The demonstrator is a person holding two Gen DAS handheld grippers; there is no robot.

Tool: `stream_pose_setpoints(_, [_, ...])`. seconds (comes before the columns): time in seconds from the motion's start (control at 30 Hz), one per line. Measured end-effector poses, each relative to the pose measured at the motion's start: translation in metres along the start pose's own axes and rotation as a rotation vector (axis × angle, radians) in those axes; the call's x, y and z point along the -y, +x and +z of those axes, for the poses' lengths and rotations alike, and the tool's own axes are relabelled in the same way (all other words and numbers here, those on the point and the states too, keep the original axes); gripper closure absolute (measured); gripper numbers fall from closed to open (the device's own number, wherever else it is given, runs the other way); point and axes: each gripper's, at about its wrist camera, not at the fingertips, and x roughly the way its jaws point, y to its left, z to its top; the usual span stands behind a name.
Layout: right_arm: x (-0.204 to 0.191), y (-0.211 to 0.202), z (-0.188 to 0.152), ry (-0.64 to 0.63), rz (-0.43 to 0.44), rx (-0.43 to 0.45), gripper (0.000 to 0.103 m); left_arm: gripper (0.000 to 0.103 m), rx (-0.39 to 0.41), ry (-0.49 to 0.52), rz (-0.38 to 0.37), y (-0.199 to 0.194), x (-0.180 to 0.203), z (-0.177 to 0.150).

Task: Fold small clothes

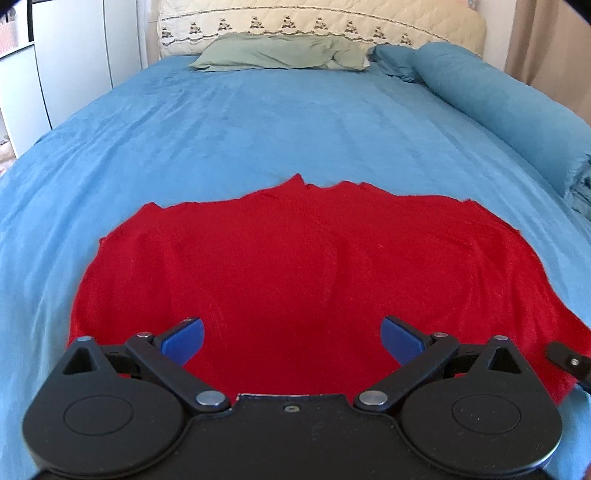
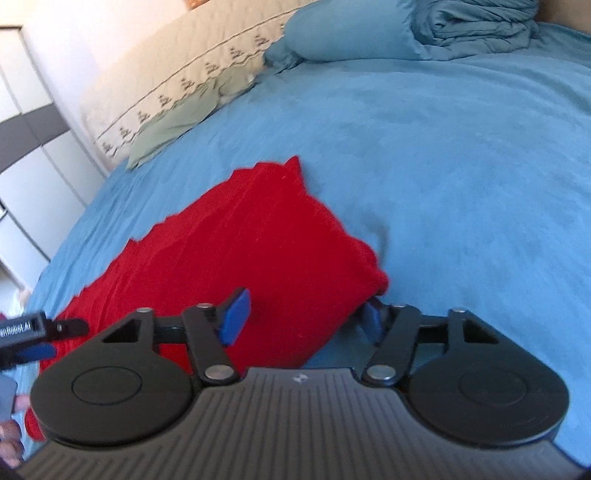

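A red knitted garment (image 1: 295,251) lies spread flat on the blue bedspread (image 1: 258,122). My left gripper (image 1: 291,328) hovers low over its near edge, open, with only cloth showing below the blue pads (image 1: 184,338). In the right wrist view the garment (image 2: 240,236) runs off to the left. My right gripper (image 2: 303,314) straddles its near right corner, one pad (image 2: 236,317) above the cloth and the other finger (image 2: 371,321) at the edge, partly under the corner. The jaws stand apart and I see no squeeze on the cloth. The tip of the right gripper (image 1: 569,362) shows at the garment's right edge.
A green pillow (image 1: 280,51) and a cream quilted headboard (image 1: 314,18) lie at the far end of the bed. A blue bolster (image 1: 491,96) runs along the right side, with a folded blue duvet (image 2: 476,22) beyond. White wardrobe doors (image 1: 74,55) stand to the left.
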Motion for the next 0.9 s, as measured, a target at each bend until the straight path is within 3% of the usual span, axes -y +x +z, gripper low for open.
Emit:
stream_pose_setpoints(0.07, [0.002,0.002,0.004,0.016,-0.011,0.003,0.047,0.0,-0.007,-0.007,0.015,0.007,-0.002,0.004])
stream_pose_setpoints(0.27, [0.0,-0.003,0.009,-0.017,-0.033,-0.004,0.071,0.0,-0.098,-0.006,0.087,0.036,-0.003,0.005])
stream_pose_setpoints(0.5, [-0.027,-0.019,0.023,-0.071,0.004,0.021,0.076,0.0,-0.116,0.03,0.117,0.046,0.001,0.003])
stream_pose_setpoints(0.57, [-0.046,-0.026,0.03,-0.087,0.044,0.037,0.077,0.0,-0.141,0.035,0.112,0.047,0.001,0.009])
stream_pose_setpoints(0.7, [-0.1,-0.036,0.044,-0.143,0.142,0.06,0.077,0.0,-0.12,0.015,0.02,0.025,-0.026,0.018])
stream_pose_setpoints(0.9, [-0.208,-0.047,0.035,-0.314,0.384,0.075,0.078,0.0,-0.083,0.037,0.081,-0.028,-0.111,0.019])
